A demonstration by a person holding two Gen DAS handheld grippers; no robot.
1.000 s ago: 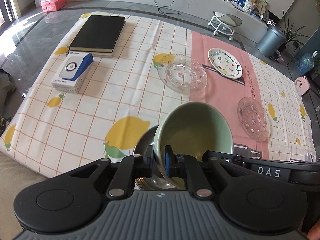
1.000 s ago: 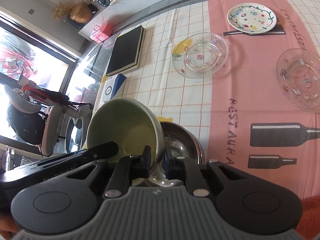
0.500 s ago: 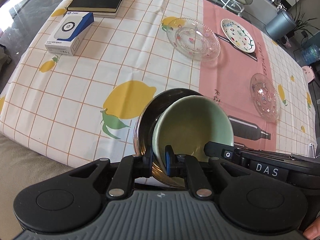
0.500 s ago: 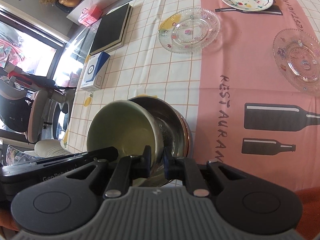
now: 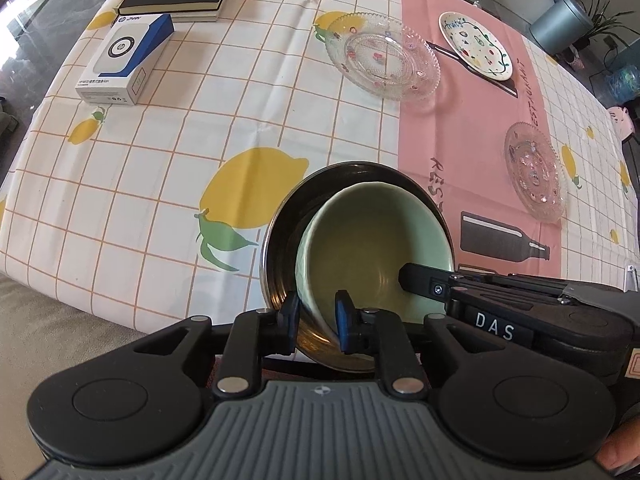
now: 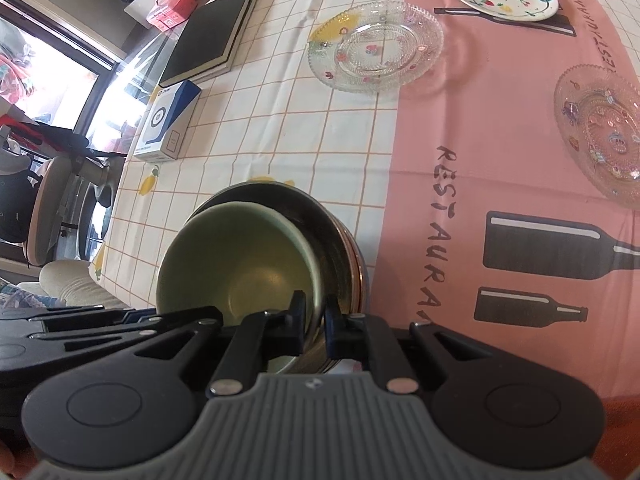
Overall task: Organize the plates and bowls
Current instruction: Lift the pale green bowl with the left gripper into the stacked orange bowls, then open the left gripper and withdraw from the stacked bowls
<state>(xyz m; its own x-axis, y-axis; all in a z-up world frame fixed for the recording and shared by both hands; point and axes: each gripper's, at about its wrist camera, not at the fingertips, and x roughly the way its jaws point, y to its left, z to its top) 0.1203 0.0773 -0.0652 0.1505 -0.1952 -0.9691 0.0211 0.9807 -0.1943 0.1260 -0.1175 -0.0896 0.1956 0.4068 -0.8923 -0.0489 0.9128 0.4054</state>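
Left gripper (image 5: 317, 322) is letting go, jaws opening around the green bowl (image 5: 372, 240) rim; right gripper (image 6: 314, 326) stays pinched tight on the opposite rim, steadying it as it nests, tilted, inside the steel bowl (image 5: 280, 236). Beyond, glass plates (image 5: 382, 62) await stacking.

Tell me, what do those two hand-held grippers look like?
Each hand-held gripper, the left and the right, is black plastic with two round discs, silver rivets and a ribbed grey base. The fingertips carry blue pads. Seen from the left wrist camera, the right one's side shows white letters "DAS". No cables show.
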